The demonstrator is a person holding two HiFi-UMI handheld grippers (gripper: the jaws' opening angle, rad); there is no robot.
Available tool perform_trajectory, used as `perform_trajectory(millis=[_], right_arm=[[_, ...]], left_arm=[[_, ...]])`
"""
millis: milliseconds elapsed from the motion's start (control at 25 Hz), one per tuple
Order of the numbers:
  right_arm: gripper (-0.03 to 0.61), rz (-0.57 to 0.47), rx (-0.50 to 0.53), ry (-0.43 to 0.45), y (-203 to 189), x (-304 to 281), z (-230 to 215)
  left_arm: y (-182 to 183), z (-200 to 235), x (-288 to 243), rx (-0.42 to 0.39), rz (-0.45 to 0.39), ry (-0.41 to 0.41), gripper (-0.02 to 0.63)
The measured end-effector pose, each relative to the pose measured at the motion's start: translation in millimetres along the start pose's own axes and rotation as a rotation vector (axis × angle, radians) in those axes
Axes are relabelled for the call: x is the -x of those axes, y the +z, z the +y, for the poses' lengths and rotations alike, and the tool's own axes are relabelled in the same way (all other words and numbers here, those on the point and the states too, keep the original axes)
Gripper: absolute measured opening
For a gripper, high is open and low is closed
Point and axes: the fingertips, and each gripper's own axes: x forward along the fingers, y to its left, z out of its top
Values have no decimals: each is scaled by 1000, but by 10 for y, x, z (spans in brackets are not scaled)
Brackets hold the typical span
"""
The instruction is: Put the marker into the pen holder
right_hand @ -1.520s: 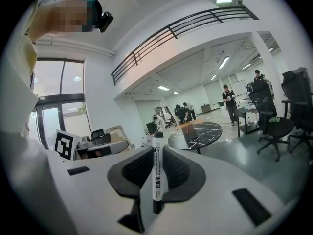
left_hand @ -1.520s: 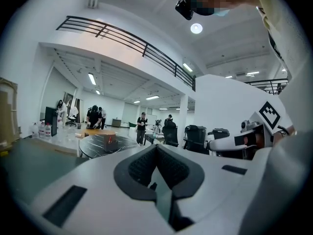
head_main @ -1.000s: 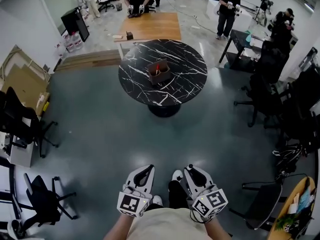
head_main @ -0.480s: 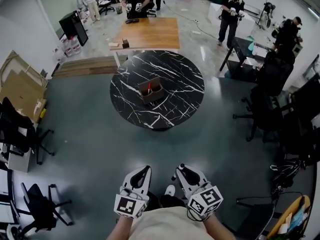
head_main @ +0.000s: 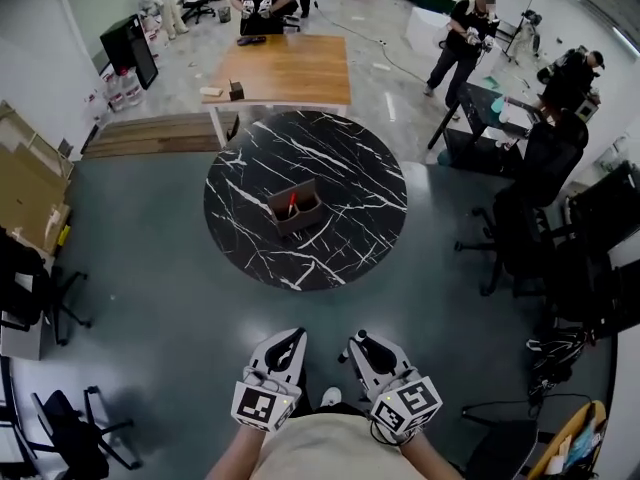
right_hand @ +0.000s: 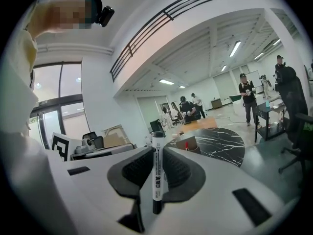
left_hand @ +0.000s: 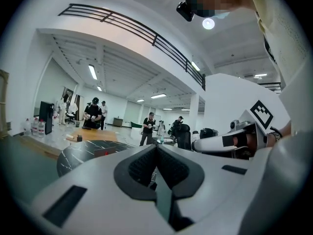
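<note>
A white-barrelled marker with a black cap (right_hand: 157,173) is being held upright between the jaws of the right gripper (head_main: 359,342), which are closed on its barrel. The black cap is standing clear above the pads. The left gripper (head_main: 289,339) is being kept with its jaws together and nothing between them. Both are being held low, close to the person's body, over the grey floor (head_main: 180,308).

The brown, box-shaped pen holder (head_main: 305,214) is standing near the middle of the round black marble-patterned worktop (head_main: 350,168), well apart from both grippers. A red item (head_main: 291,204) is already standing in one compartment.

The task is judged to be at the approach stage; insertion is not yet begun.

Hazards being noted:
- The barrel is being pinched across a narrow band only; it could pivot or slip under a jolt.
- The marker could be caught on the holder's rim or on the red item if it is being lowered off-centre.
- The light holder could be pushed or tipped, as nothing is steadying it.
</note>
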Motion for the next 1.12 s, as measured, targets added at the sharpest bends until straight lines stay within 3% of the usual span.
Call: perform_trajectory(millis=[240,520,640,800,1000,1120], right_arm=[[75,-25,14,-77,385,-779,-213],[75,-94,20,-180,843,-1268,-406],[76,-94,38,-190,953,-1446,-480],[75,-96,49,-190,1066,-1763,-642],[75,-98,59,-160,1242,-2229,-975],[75,-85,56,-120,1312,-2550,-1198]], left_arm=[[438,694,-545,4,-106,-65,8],[824,1264,-1019,7,-149,-118,8],[781,1374,-1128,22,-127,-132,8],[546,1590,-1224,19,-30,-128,8],[635,1825,-1511,44,-84,-89,8],[658,1952,-1726,32,-74,-57,8]])
